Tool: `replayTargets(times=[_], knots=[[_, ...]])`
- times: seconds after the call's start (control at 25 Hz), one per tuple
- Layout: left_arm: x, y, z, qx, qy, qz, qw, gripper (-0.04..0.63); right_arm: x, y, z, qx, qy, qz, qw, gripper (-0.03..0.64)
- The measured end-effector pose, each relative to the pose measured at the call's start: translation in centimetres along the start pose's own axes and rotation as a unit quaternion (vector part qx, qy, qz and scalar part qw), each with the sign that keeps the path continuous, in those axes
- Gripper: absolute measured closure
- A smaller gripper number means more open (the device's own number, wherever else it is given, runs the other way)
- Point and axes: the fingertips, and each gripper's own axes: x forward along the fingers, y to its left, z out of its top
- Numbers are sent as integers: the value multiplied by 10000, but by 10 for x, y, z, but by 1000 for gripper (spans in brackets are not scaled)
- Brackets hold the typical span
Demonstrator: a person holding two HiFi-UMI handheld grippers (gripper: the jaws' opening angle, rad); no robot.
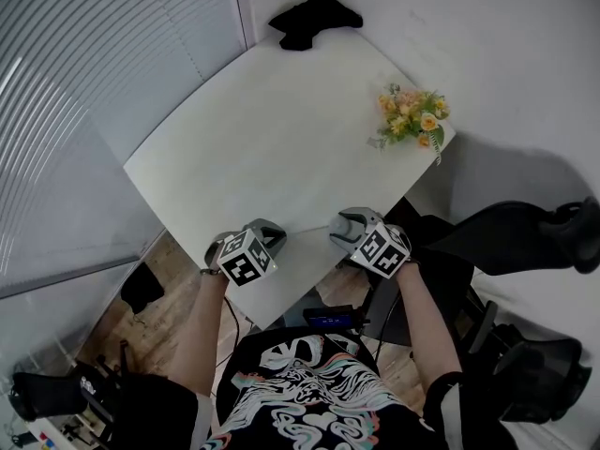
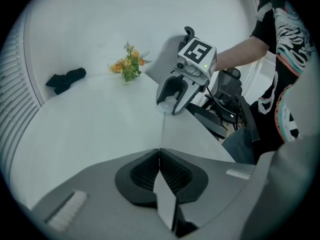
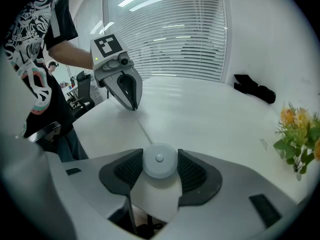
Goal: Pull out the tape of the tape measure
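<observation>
A round white tape measure sits between the pads of my right gripper, which is shut on it low over the white table near its front edge. A thin pale tape runs from the case across the table to my left gripper. In the left gripper view the left gripper has its jaws pressed together on the tape's end, and the tape leads straight to the right gripper. In the head view the left gripper and the right gripper stand a short way apart.
A black cloth lies at the table's far corner. A small bunch of yellow flowers stands at the right edge. Window blinds line the left side. Black office chairs stand to the right, off the table.
</observation>
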Motion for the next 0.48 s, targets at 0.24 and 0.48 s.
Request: replayTargets(times=[0.24, 0.48], knots=[[-5, 4, -11, -96, 60, 107, 9999, 589, 1, -1, -1, 18, -6, -5, 10000, 396], [-12, 4, -19, -176, 74, 192, 9996, 590, 1, -2, 1, 27, -29, -23, 10000, 396]])
